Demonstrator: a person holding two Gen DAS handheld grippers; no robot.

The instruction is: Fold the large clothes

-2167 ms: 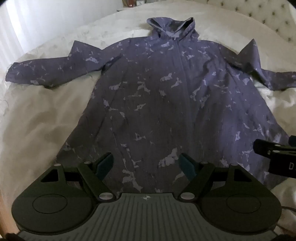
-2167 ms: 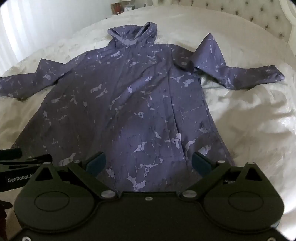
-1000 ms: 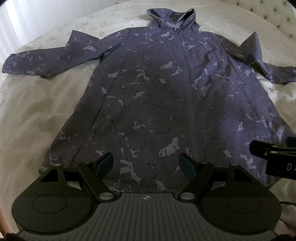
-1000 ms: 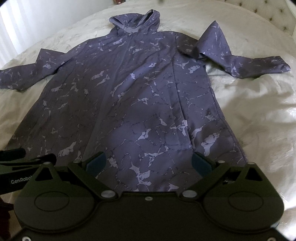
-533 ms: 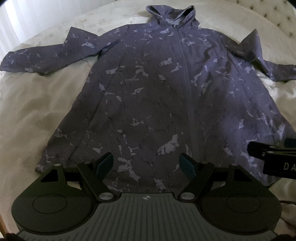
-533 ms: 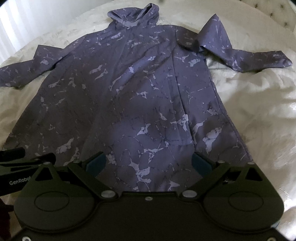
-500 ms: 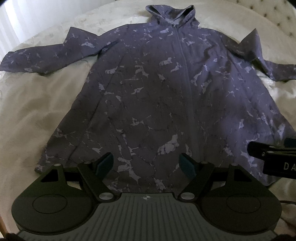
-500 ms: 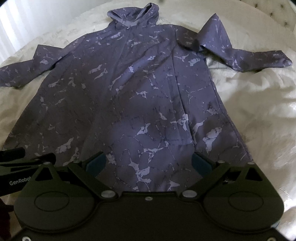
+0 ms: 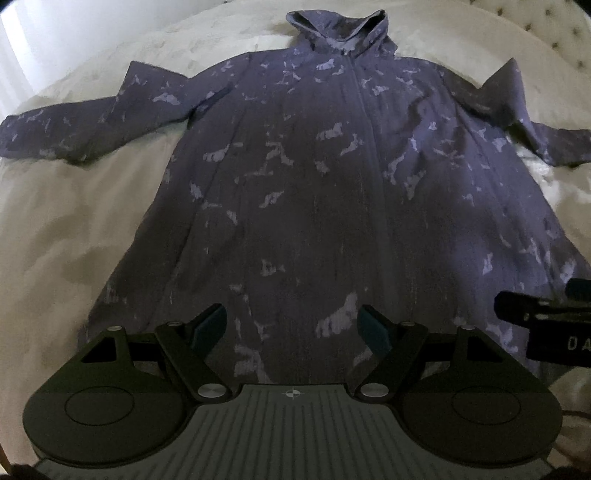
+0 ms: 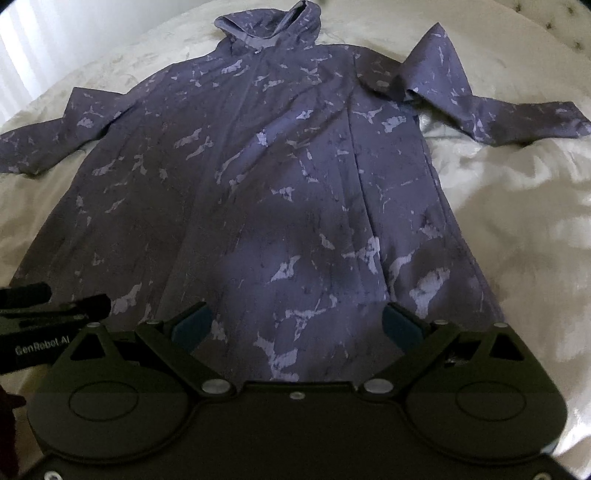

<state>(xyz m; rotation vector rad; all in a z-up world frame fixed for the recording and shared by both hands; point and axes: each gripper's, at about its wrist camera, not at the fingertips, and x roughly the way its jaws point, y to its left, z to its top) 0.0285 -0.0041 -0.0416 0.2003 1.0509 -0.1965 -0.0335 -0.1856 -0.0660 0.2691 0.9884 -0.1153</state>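
While both grippers are hovering over the hem end, we are looking up the length of the coat (image 9: 295,192), which is lying flat on the bed (image 9: 55,240) with its hood (image 9: 336,31) farthest from the jaws and a sleeve running out to each side. The left gripper (image 9: 293,325) is standing with its jaws wide and nothing between them but cloth lying below; the right gripper (image 10: 297,325) is standing just as wide, also empty. In the left view the right gripper is showing at the right edge, close beside ours.

We are judging that no fold is begun. The risk from here is pinching only the top layer at the hem, since the coat is lying doubled, front over back; the lower layer would then be dragging behind and bunching. The right sleeve (image 10: 480,107) is already creased near the shoulder, and lifting unevenly would be skewing the fold. The soft, rumpled bed could also be getting caught in the jaws.
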